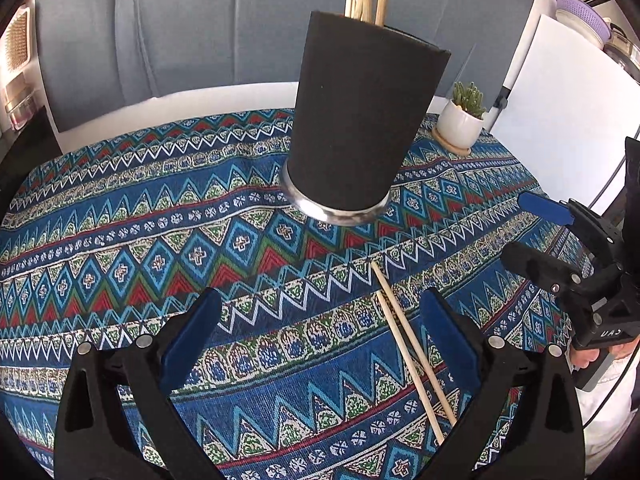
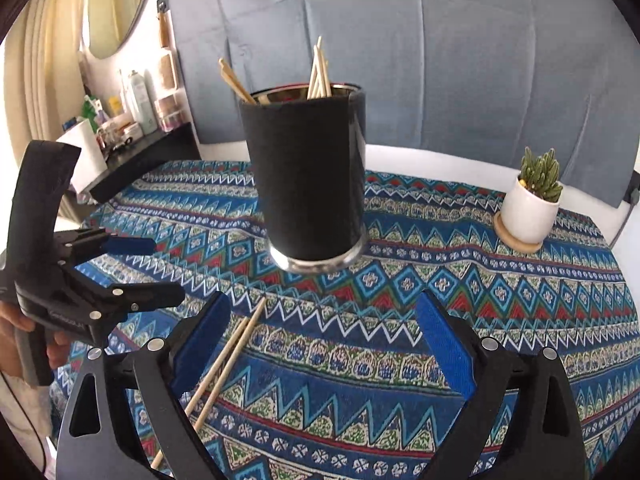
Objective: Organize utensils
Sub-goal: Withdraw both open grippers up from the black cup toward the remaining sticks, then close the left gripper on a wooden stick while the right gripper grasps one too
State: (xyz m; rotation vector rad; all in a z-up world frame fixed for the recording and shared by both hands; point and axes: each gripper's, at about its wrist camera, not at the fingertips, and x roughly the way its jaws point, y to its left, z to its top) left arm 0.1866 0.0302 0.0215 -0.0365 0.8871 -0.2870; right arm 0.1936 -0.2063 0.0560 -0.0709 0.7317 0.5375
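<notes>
potted cactus (image 2: 534,200) – on wooden coaster | patterned tablecloth (image 2: 480,300) | blue cushion (image 2: 440,60) – behind | shelf bottles (image 2: 136,100)

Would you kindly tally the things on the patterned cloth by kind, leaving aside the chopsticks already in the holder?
Loose chopsticks: 2
Black utensil holder: 1
Potted cactus: 1
Total: 4

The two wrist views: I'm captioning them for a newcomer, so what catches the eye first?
A tall black holder bristling with chopsticks stands mid-table on a bright blue patterned tablecloth. Nearer, a loose chopstick pair lies on the cloth, between the open left gripper and right gripper.
</notes>
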